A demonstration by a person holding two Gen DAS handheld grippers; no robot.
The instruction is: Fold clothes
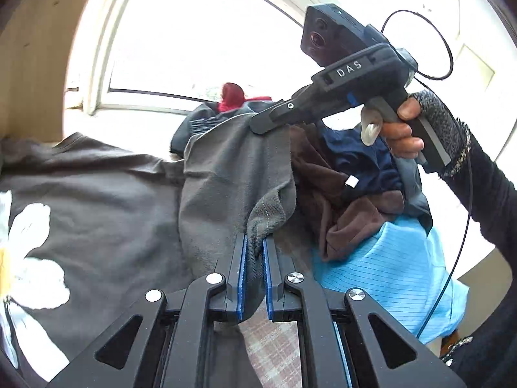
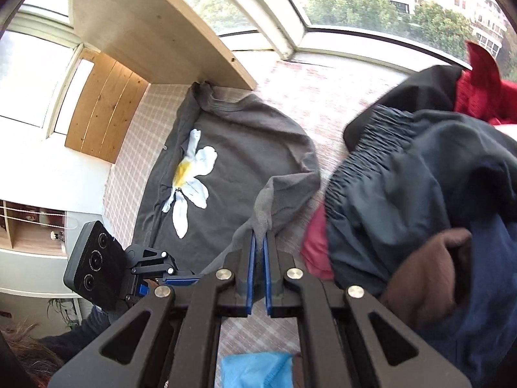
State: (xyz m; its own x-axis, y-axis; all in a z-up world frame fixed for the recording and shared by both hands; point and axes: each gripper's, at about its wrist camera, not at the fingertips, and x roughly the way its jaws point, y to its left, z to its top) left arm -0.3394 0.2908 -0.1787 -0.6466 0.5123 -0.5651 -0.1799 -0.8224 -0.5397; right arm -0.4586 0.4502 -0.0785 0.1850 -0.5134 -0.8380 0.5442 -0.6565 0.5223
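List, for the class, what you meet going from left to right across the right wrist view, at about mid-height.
Wooden panel → grey T-shirt with its white flower print → right gripper pinching the shirt's edge → dark jacket → red garment.

The T-shirt point(image 2: 245, 148) lies flat on the tablecloth point(image 2: 323, 97), left of the clothes pile point(image 2: 420, 194).

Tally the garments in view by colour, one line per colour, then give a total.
Grey with a daisy print: 1, the grey T-shirt, pinched by both the left gripper and the right gripper
Red: 1
Dark slate: 1
Navy: 1
Brown: 1
Light blue: 1
Total: 6
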